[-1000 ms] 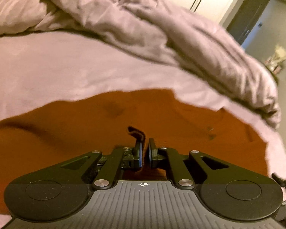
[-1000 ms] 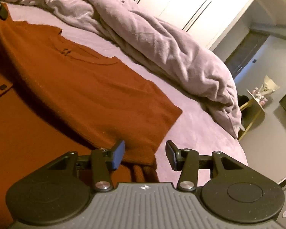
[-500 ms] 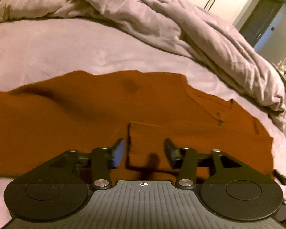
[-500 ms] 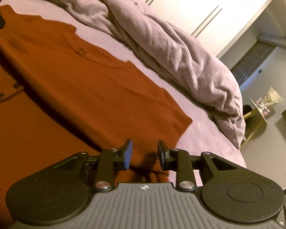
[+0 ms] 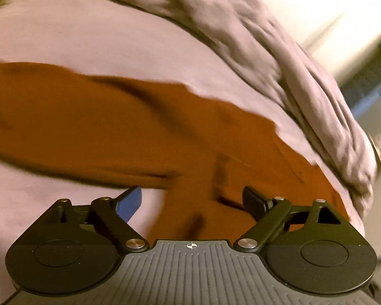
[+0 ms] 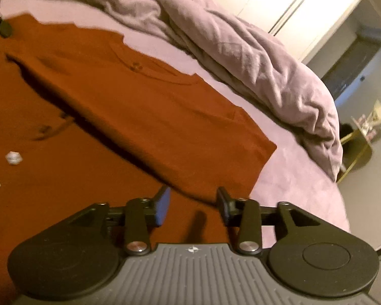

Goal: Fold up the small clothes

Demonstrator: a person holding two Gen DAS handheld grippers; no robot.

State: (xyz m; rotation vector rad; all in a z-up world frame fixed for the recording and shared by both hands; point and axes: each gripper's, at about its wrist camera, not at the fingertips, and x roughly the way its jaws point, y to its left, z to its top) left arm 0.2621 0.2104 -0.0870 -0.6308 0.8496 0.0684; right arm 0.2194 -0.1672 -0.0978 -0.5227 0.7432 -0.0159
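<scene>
A rust-orange buttoned shirt (image 6: 144, 106) lies spread on the bed with one side folded over itself; it also shows in the left wrist view (image 5: 94, 127), blurred. My left gripper (image 5: 191, 200) is wide open and empty, just above the shirt's near edge. My right gripper (image 6: 193, 206) is open and empty, hovering over the folded layer's lower edge. The tip of the left gripper (image 6: 0, 20) shows at the far left of the right wrist view.
A rumpled lilac duvet (image 6: 241, 50) is heaped along the far side of the bed (image 6: 299, 178). White wardrobe doors (image 6: 287, 2) stand behind. A small side table (image 6: 360, 137) with items stands at the right beyond the bed's edge.
My left gripper let go of the cloth, opened wide and is swinging left. My right gripper narrowed, then opened again and backed off slightly.
</scene>
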